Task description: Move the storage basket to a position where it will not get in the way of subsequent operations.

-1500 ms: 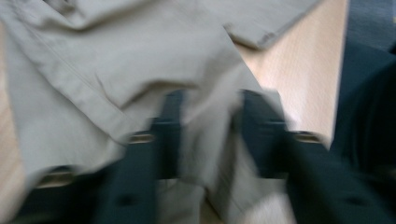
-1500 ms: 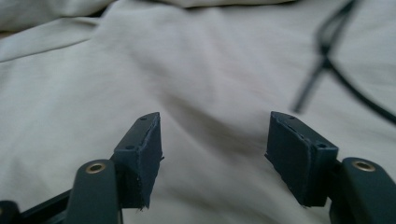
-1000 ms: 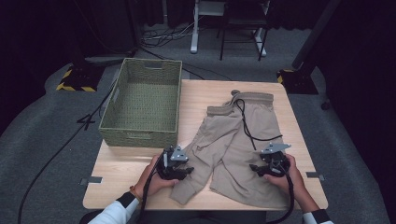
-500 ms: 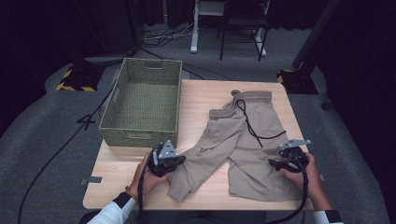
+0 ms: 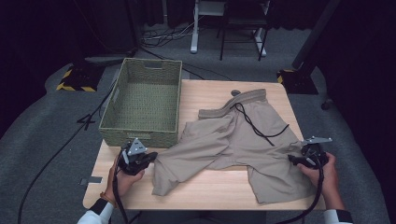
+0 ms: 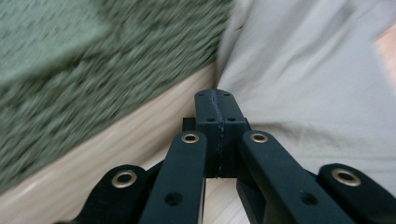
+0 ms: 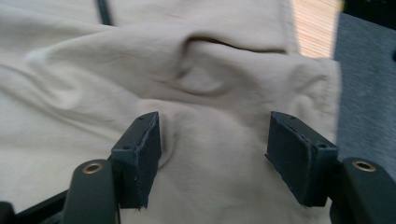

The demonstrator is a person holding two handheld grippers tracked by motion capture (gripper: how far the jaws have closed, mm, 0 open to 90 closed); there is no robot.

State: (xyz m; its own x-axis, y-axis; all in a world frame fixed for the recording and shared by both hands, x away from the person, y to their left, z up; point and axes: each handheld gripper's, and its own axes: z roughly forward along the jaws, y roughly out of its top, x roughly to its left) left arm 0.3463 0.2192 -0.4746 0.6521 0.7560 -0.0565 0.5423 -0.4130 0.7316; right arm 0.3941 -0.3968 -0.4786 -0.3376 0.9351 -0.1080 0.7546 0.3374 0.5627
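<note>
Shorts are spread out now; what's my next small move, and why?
Probably close the right gripper on the shorts: its jaws stand open with cloth bulging between them. The left gripper is shut with nothing between its pads, beside the left leg, so it holds nothing.

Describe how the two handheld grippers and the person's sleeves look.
Both the left gripper and the right gripper are black, each topped by a grey three-cornered plate, with a black cable trailing back past the wrist. Up close, the jaws are matte black bars with brass-coloured rivets and blocky black pads. The sleeves are white with dark cuffs.
</note>
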